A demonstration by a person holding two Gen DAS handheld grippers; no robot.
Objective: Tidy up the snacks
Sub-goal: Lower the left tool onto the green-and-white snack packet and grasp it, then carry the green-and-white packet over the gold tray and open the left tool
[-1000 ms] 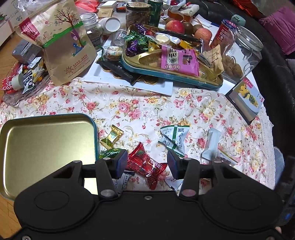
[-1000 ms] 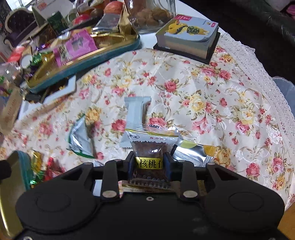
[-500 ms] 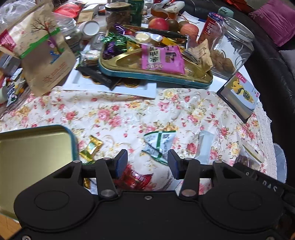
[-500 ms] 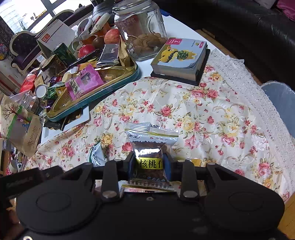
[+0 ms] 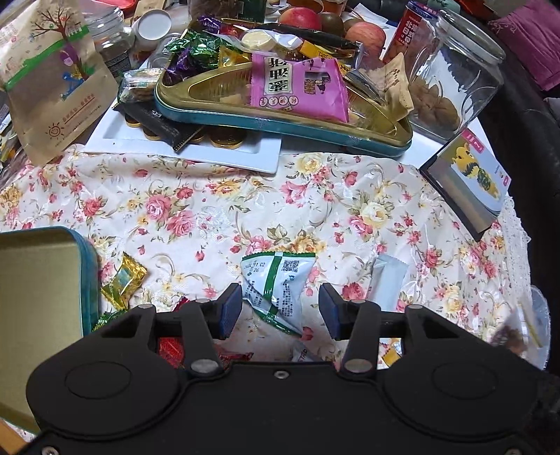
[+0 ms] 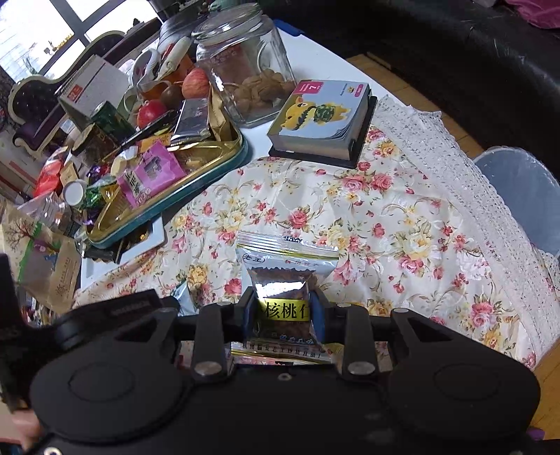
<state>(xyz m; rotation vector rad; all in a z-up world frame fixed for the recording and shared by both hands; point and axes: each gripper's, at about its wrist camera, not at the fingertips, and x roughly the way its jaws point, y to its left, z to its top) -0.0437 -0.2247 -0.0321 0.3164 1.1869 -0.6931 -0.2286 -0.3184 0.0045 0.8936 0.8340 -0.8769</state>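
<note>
Right tongs (image 6: 281,313): pinching one clear walnut packet (image 6: 284,280) with a yellow band, held above the floral cloth (image 6: 385,224).
Left tongs (image 5: 280,311): spread, nothing between the pads; one green-and-white sachet (image 5: 276,287) lies on the cloth just below the gap.
Loose snacks by the left tongs: one pale grey sachet (image 5: 386,280) to the right, one gold candy (image 5: 122,280) to the left, one red wrapper (image 5: 171,350) partly hidden under the tongs.
Empty tin (image 5: 42,280): one, at the left edge, gold inside, teal wall, just beside the gold candy.
Full tin (image 5: 280,124): one, at the far side of the desk, heaped with wrapped sweets and one pink packet (image 5: 297,87).
White plate (image 5: 196,154): one, under the full tin, with gold coins on it.
Jar (image 5: 451,70): one, glass, walnuts inside, right of the full tin.
Card block (image 5: 469,182): one, on the right of the cloth.
Paper bag (image 5: 52,77): one, far left.
Apples (image 5: 301,17): two seen behind the full tin.
</note>
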